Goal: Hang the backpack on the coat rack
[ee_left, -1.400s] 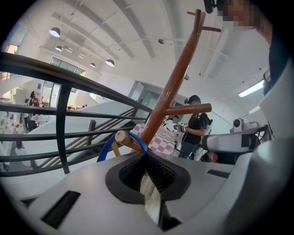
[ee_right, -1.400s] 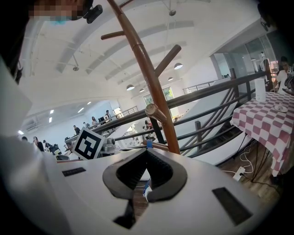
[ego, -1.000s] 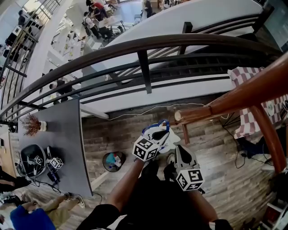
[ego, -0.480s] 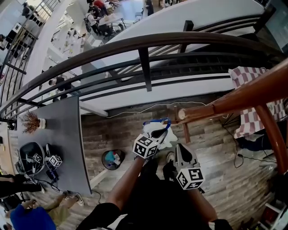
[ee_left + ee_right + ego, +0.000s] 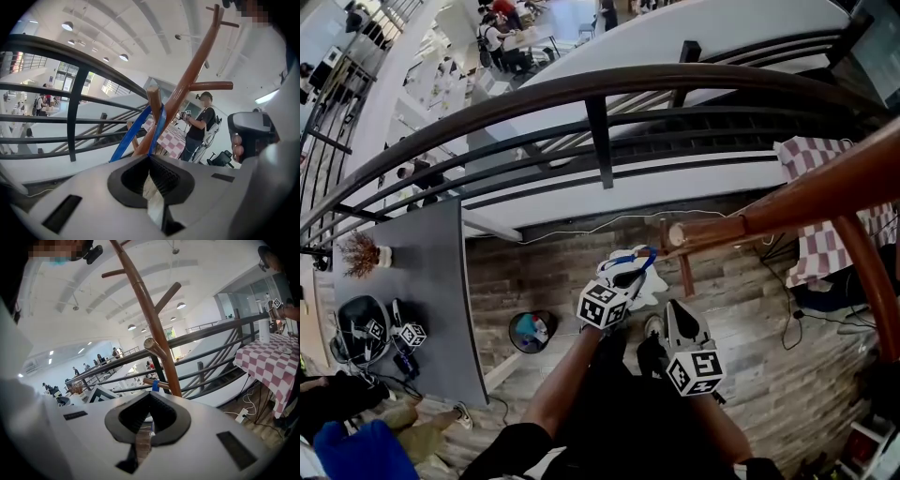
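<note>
Our left tool is clamped shut on the blue strap of the white backpack, which hangs under it above the wooden floor. A second ago the strap arched up in a loop short of the coat rack. Now it lies flatter and reaches toward two o'clock, close to the cut end of the lowest peg. In the left gripper view the strap runs up from the closed left tool on both sides of that peg, seemingly looped over it. Our right tool, at four o'clock from the left one, has kept its place. Its jaws are together on nothing.
</note>
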{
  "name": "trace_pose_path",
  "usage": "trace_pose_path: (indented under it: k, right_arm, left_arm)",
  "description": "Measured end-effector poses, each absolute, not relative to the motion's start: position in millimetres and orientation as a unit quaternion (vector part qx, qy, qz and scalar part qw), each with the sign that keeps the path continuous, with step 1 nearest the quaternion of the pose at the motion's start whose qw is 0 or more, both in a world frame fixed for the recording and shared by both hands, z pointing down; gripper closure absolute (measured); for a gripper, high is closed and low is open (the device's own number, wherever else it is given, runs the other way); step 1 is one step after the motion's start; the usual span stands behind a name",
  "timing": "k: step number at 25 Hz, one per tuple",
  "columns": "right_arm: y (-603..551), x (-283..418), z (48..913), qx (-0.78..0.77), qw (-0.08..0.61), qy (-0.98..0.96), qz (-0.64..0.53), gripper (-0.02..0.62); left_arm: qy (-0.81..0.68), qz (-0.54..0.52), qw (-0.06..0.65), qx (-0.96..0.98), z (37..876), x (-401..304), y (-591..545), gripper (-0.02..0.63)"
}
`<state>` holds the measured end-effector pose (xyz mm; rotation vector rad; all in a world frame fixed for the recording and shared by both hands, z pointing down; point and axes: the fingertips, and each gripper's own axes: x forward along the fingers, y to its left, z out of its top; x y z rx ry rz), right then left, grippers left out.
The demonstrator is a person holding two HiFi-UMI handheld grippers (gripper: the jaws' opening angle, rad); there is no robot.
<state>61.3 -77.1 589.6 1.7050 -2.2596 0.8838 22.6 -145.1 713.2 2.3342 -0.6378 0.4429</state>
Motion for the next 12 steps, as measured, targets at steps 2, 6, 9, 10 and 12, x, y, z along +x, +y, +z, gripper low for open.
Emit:
trace_pose_path:
  k: [2, 6, 9, 10, 12]
  right_arm:
    - [-75.6, 63.0, 589.4, 0.573, 0.089, -0.758, 0.297, 0.581]
    - [-73.9, 66.0, 589.9, 0.574, 0.09, -0.757, 0.299, 0.581]
    - [-72.1, 67.2, 591.0, 0.574, 0.093, -0.757, 0.299, 0.583]
    - [-71.5, 67.8, 591.4, 0.574, 0.093, -0.756, 0.299, 0.581]
    - [-70.6, 69.1, 592.2, 0.574, 0.093, -0.756, 0.301, 0.583]
  left_arm:
    - [-0.246, 0.167, 0.336, 0.894, 714.4, 24.4, -144.5, 0.592]
    - [-0.248, 0.159, 0.34, 0.893, 715.9, 28.8, -146.7, 0.592]
    - [-0.25, 0.156, 0.341, 0.893, 718.1, 30.5, -147.8, 0.592]
    - [-0.252, 0.154, 0.342, 0.892, 718.6, 31.1, -147.9, 0.592]
    - [-0.255, 0.152, 0.343, 0.891, 719.5, 32.2, -148.4, 0.592]
